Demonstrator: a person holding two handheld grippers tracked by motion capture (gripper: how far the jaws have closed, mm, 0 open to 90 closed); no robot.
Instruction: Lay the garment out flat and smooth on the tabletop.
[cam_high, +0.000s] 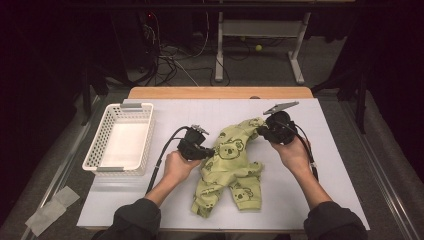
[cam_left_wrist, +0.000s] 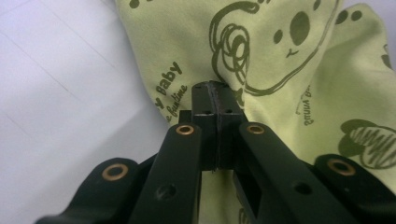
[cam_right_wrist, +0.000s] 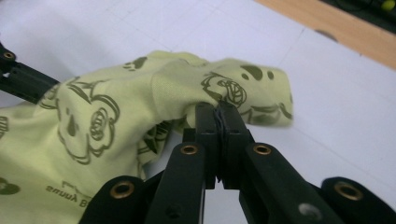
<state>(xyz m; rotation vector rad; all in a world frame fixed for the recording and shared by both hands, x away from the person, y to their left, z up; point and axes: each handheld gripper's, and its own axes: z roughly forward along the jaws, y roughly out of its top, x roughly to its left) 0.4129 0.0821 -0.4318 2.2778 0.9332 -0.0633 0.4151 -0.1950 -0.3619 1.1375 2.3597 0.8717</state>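
A light green baby garment (cam_high: 231, 162) printed with dark koala faces lies crumpled in the middle of the white table. My left gripper (cam_high: 210, 151) is shut on the garment's left edge, its jaws pinching a fold of the cloth (cam_left_wrist: 261, 51) beside the printed words. My right gripper (cam_high: 261, 130) is shut on the garment's upper right end, and holds that bunched part (cam_right_wrist: 224, 84) a little above the table. The left gripper's black jaws (cam_right_wrist: 21, 81) show at the far left of the right gripper view.
A white plastic basket (cam_high: 122, 137) stands on the left part of the table with nothing in it. The white mat (cam_high: 320, 150) covers a wooden tabletop (cam_high: 220, 92). Table legs and cables are on the floor behind.
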